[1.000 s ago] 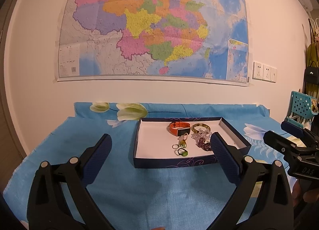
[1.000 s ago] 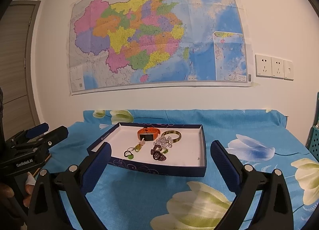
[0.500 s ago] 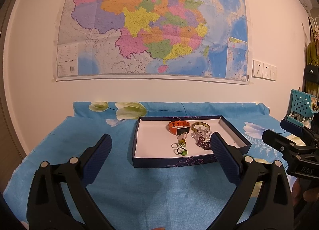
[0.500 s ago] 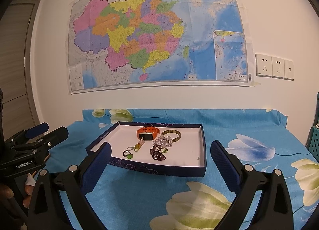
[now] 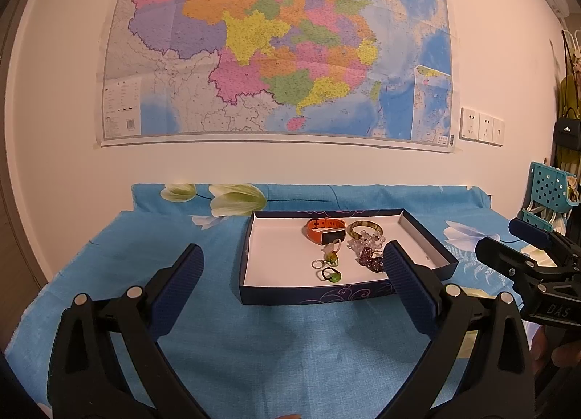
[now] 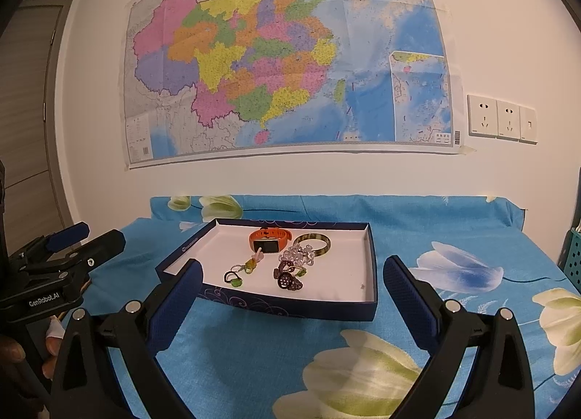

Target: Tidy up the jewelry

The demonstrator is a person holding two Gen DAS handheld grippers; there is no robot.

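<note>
Left black gripper with blue ribbed pads (image 5: pixel 290 266): jaws spread wide, holding nothing, above the blue floral cloth (image 5: pixel 254 339).

Shallow navy cardboard tray with white floor (image 6: pixel 326 310): on the cloth, long axis left–right. It holds:
- a green ring (image 6: pixel 234 279)
- an orange wristband (image 6: pixel 270 239), band lying crosswise
- a dark beaded piece (image 6: pixel 288 277)
- a brown-green bangle (image 6: pixel 312 243)

Right gripper (image 6: pixel 292 266): likewise wide apart, empty.

Jewelry gathered in a shallow navy tray (image 6: pixel 301 306) with a white floor.

Orange wristband (image 6: pixel 270 239) with a dark face, standing on edge near the tray's far wall; green-brown bangle (image 6: pixel 313 244) lying flat just right of it; clear bead bracelet (image 6: pixel 297 255) touching the bangle's near side; dark purple beaded piece (image 6: pixel 288 275) nearer the front; green-stone ring (image 6: pixel 233 279) and small pendant (image 6: pixel 250 264) left of that. Same cluster toward the tray's right half (image 5: pixel 328 275).
</note>
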